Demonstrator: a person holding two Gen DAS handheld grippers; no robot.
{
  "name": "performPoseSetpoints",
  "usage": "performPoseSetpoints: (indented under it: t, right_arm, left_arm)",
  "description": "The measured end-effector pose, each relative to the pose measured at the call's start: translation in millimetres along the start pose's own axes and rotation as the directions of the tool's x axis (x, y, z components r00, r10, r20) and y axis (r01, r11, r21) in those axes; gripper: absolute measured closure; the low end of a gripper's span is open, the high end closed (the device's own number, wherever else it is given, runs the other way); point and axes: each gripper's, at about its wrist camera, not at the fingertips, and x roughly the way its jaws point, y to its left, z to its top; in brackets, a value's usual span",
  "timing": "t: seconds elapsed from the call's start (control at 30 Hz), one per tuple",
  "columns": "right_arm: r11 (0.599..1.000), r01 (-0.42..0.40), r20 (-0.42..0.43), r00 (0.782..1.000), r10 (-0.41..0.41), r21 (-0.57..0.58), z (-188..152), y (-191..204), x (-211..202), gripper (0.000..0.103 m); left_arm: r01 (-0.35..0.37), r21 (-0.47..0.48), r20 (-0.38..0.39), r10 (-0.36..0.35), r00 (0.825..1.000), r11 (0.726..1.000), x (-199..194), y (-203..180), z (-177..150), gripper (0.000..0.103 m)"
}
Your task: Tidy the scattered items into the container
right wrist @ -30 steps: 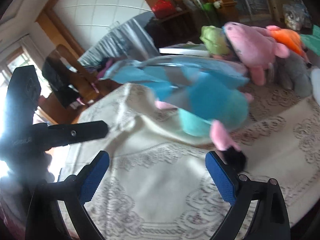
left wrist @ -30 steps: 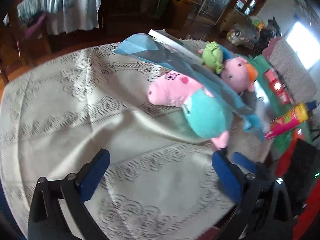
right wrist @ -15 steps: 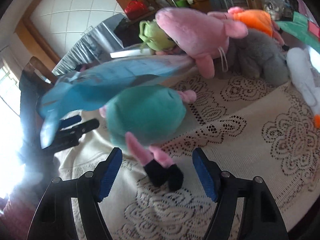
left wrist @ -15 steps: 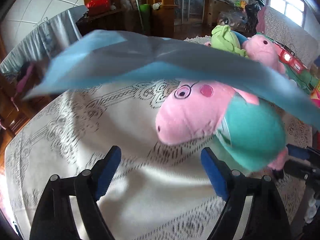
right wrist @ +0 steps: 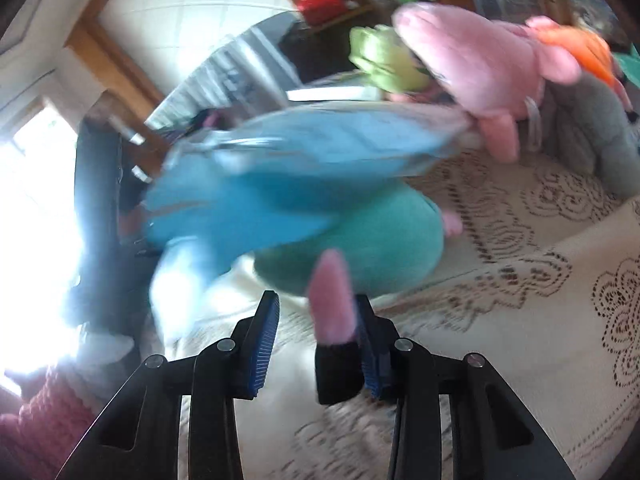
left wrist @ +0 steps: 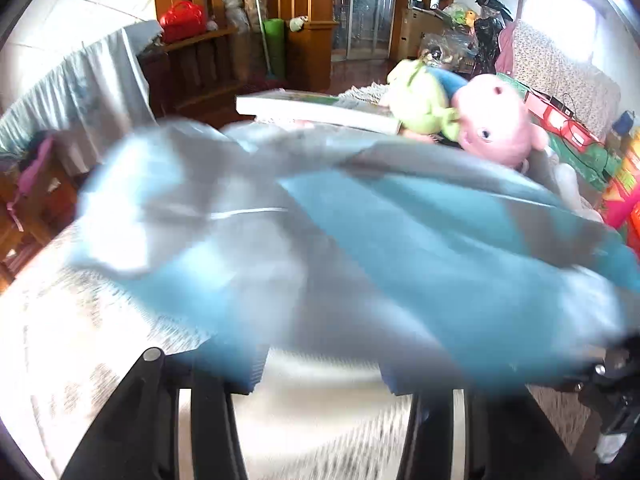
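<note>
Lace tablecloth [right wrist: 540, 280] is covering the table in a cluttered room, with wooden cabinets [left wrist: 304, 20] and a red bag [left wrist: 182, 20] sitting at the far wall. Blurred blue and grey fabric container [left wrist: 360, 240] is filling most of the left wrist view, hanging over my left gripper [left wrist: 320, 368] and hiding its fingertips. Its jaws have just been closing; they are standing partly apart, and I cannot tell whether anything is between them or pressed. My right gripper [right wrist: 316, 340] has also just been closing: the pig plush in the teal dress [right wrist: 360, 240] is lying near, right in front of it, its pink leg [right wrist: 332, 300] and black shoe [right wrist: 338, 372] sitting between the jaws and touching the right pad [right wrist: 370, 352], while the left pad [right wrist: 266, 344] is standing clear of it. Blue container is draping over the plush's upper body in the right wrist view. Farther back, a second pink plush [right wrist: 480, 68], a green plush [right wrist: 384, 60] and a grey plush [right wrist: 592, 128] are bunching together beside a white book [left wrist: 316, 110].
</note>
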Motion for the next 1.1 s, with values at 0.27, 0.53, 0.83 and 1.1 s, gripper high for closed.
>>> performPoseSetpoints:
  t: [0.27,0.53,0.83,1.1]
  right_arm:
    - [0.980,-0.158,-0.045,0.987,0.154,-0.118,-22.7,76.7,-6.8,0.069]
    - [1.000,0.020,0.040,0.999,-0.021,0.013,-32.8,43.8,-40.0,0.038]
    - [0.994,0.055,0.070,0.996,-0.062,0.099,-1.3,-15.9,-38.6,0.007]
    - [0.998,-0.046,0.000,0.999,0.046,0.053,31.7,-13.5,26.0,0.000]
  left_arm:
    - [-0.056,-0.077,-0.069,0.051,0.996,0.995,-87.3,34.6,-54.8,0.086]
    - [-0.038,-0.151,0.012,0.040,0.999,0.988,-129.7,26.9,-69.2,0.000]
    - [-0.013,-0.194,-0.012,0.011,1.000,0.981,-103.3,25.1,-62.7,0.000]
    - [-0.031,-0.245,-0.039,0.022,0.999,0.969,-92.6,41.7,-66.6,0.000]
